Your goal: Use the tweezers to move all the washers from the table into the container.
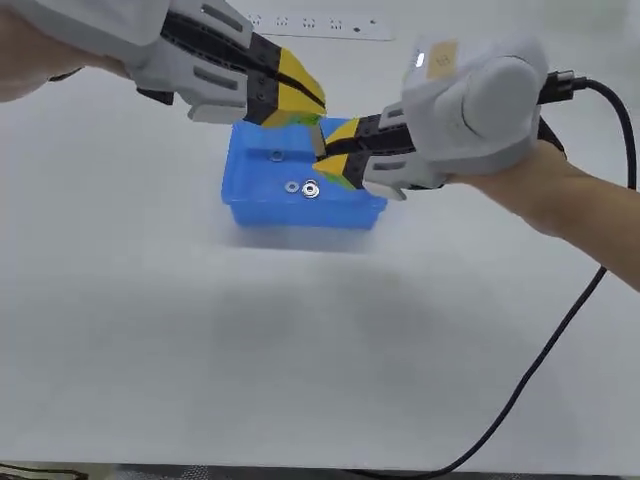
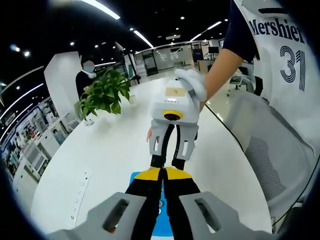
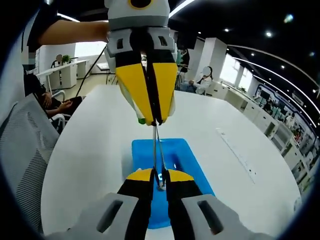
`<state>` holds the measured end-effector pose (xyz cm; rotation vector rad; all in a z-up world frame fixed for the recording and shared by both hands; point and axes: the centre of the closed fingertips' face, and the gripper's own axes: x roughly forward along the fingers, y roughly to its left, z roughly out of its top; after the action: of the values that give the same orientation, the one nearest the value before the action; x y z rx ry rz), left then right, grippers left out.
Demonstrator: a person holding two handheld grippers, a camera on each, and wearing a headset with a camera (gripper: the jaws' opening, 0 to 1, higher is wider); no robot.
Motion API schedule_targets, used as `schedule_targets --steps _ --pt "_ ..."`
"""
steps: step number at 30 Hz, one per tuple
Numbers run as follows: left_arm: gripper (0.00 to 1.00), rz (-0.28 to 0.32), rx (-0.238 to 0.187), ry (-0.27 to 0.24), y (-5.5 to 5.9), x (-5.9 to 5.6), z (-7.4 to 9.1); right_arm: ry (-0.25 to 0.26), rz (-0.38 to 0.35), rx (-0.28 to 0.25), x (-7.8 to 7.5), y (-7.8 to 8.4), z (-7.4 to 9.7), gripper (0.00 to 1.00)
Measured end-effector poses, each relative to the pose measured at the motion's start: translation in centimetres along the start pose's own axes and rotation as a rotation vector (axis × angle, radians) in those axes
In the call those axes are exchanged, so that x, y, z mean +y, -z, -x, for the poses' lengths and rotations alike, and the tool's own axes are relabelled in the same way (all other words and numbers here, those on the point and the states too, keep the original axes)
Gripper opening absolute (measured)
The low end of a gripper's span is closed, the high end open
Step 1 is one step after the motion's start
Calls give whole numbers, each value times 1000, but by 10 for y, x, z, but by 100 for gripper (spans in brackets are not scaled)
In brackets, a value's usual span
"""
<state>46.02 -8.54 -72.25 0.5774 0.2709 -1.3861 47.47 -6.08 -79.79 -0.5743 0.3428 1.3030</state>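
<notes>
Holding the tweezers over the blue container, we are pinching their upper end in the left gripper and squeezing their arms with the right gripper (washers lying inside), ideally relaxing that squeeze slowly and low.

In the right gripper view we see the tweezers run from the closed jaws of the left gripper down between the jaws of the right gripper. There the tips are too small and blurred for us to tell whether they hold anything or whether those jaws press on them. In the head view both grippers cover the far rim of the container, and the cable is cut off by the bottom edge.
</notes>
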Motion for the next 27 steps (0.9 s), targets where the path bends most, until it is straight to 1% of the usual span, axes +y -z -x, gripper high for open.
schedule_targets --steps 2,6,7,8,10,13,19,23,27 --pt "5 15 -1 2 5 4 -5 -4 -16 4 -3 5 -4 11" --pt "5 35 3 2 16 9 -15 -8 -39 30 -8 18 -13 11" --pt "5 43 -2 5 18 10 -17 -12 -46 32 -9 21 -14 11" --pt "5 56 -7 7 20 11 -20 -16 -53 38 -12 27 -19 11" --pt "5 65 -2 11 26 11 -25 -22 -56 55 -12 34 -22 11" --pt "5 76 1 15 32 12 -29 -30 -60 67 -13 42 -27 11" --pt "5 85 8 28 38 12 -33 -29 -79 79 -12 49 -27 11" --pt "5 85 6 31 37 12 -35 -24 -85 81 -13 49 -27 11" --pt "5 80 7 33 36 11 -36 -15 -108 80 -13 49 -26 12"
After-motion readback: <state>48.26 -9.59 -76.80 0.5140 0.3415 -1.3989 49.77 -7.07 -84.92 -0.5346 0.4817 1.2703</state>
